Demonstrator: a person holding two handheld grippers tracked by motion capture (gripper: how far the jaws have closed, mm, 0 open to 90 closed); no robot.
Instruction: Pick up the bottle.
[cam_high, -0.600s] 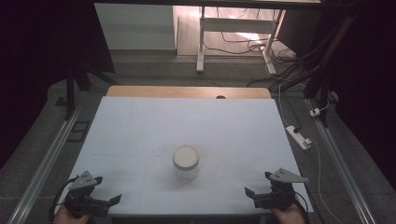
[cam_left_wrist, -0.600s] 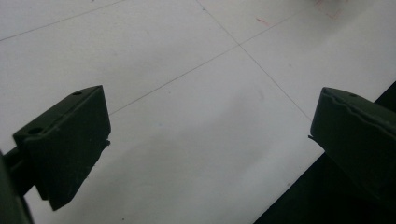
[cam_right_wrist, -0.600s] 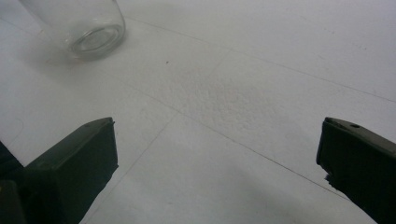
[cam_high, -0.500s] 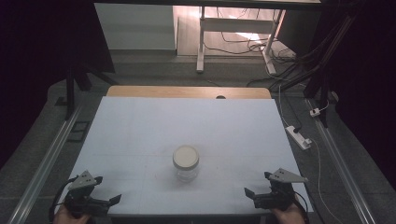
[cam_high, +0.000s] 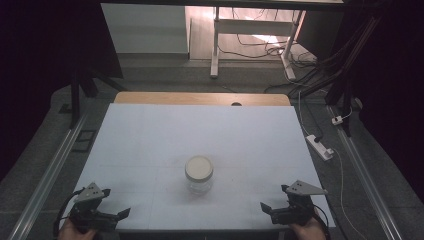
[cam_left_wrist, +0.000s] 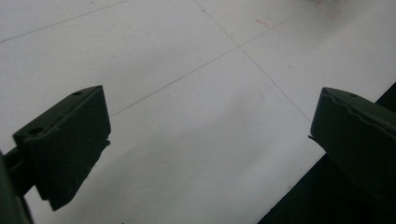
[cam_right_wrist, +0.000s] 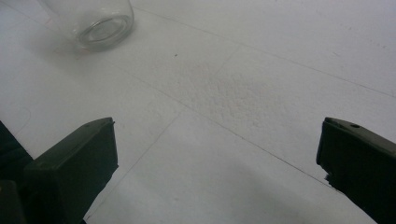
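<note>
Glass, clear and round-bodied, capped with a flat cream lid: small jar (cam_high: 199, 175) standing upright near the middle of the white table (cam_high: 150, 140), well apart from both tools; base of it also at the top left of the right gripper view (cam_right_wrist: 95, 21). Left gripper (cam_high: 112, 216) low at the near left corner, jaws spread wide, nothing between them; right gripper (cam_high: 267, 211) at the near right edge, likewise spread and empty. Probably rigid, smooth and slippery, breakable if knocked over or squeezed hard; looks empty, so likely light. Best taken across the straight wall below the lid with one tool, lid rim pinched by the other; firm, not crushing.
</note>
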